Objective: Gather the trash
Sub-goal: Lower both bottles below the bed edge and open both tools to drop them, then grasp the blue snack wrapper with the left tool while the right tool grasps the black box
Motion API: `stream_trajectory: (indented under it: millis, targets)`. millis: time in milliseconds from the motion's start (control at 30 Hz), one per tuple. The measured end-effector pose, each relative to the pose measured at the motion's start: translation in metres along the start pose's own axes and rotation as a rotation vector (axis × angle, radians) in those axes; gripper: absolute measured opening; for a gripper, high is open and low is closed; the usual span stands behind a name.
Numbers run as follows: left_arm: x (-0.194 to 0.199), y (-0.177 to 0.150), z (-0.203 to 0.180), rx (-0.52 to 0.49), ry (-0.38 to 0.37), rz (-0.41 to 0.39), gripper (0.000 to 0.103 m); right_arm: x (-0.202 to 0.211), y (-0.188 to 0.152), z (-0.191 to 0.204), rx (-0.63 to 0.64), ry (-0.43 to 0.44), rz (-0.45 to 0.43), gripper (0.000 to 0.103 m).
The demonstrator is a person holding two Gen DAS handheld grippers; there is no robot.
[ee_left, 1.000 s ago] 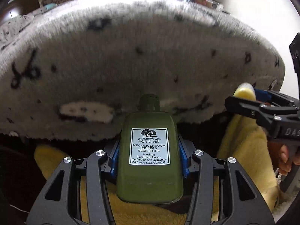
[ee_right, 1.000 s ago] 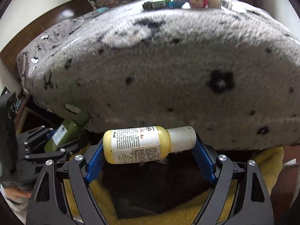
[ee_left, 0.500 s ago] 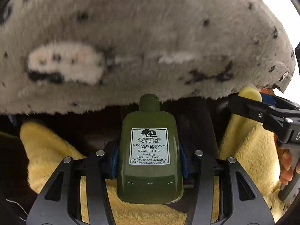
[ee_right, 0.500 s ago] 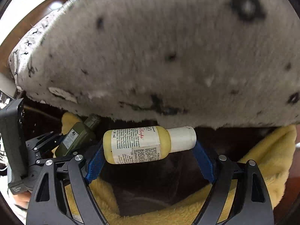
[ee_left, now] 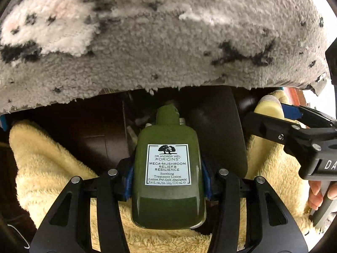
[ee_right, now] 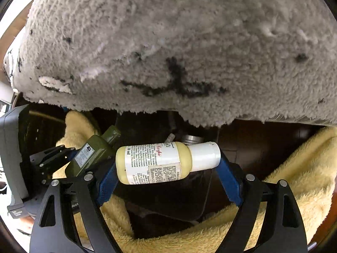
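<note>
In the left wrist view, a fuzzy grey blanket (ee_left: 168, 42) with black marks and a white patch filled the whole top of the frame. Under its edge was a dark opening with a fluffy yellow cloth (ee_left: 48, 160) around it, on the left and on the right. In the lower middle, the left gripper (ee_left: 167, 181) pinched a green bottle (ee_left: 168, 175) by its two sides. The bottle stood with its cap pointing up in the frame and its white label facing the camera. At the right edge, the right gripper (ee_left: 271, 110) came in from the side, with a bit of the yellow bottle (ee_left: 267, 107) showing at its tip. Some fingers (ee_left: 316, 194) of a person showed at the lower right.

In the right wrist view, the left gripper (ee_right: 84, 158) and the green bottle (ee_right: 92, 151) were at the middle left, tilted. The same grey blanket (ee_right: 179, 42) covered the top. In the middle, the right gripper (ee_right: 166, 164) pinched the yellow bottle (ee_right: 155, 162) end to end, its bottom on the left blue pad (ee_right: 107, 181) and its white cap on the right one. The bottle lay sideways over the dark opening. The yellow cloth (ee_right: 305, 168) curved along the bottom and up the right side.
</note>
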State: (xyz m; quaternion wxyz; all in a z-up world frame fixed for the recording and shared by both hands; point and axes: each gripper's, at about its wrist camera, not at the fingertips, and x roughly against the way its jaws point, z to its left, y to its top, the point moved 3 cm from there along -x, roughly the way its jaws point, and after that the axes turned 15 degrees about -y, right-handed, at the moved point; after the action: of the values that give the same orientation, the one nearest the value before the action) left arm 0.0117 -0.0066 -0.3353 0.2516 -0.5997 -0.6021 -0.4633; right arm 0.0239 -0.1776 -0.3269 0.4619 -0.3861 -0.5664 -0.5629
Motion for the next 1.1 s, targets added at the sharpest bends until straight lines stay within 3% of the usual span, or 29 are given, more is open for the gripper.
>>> stream_trajectory:
  millis: [167,367,567,833,1100]
  targets:
    - [-0.02,-0.003,-0.005,0.0,0.011,0.011,0.049,0.0,0.003,0.0,-0.009,0.001,-0.007,0.088]
    - [-0.012,0.002,-0.012,-0.028,0.066,-0.024,0.074,0.01,0.008,-0.008,-0.026,-0.014,-0.033,0.091]
    - [0.004,0.01,-0.022,-0.077,0.121,-0.064,0.086,0.033,0.016,-0.032,-0.071,-0.088,-0.106,0.091]
    - [0.045,0.009,-0.048,-0.15,0.118,-0.145,0.091,0.069,0.027,-0.054,-0.113,-0.107,-0.2,0.091]
    - [0.101,0.032,-0.06,-0.199,0.105,-0.269,0.091,0.107,0.037,-0.066,-0.116,-0.13,-0.295,0.091]
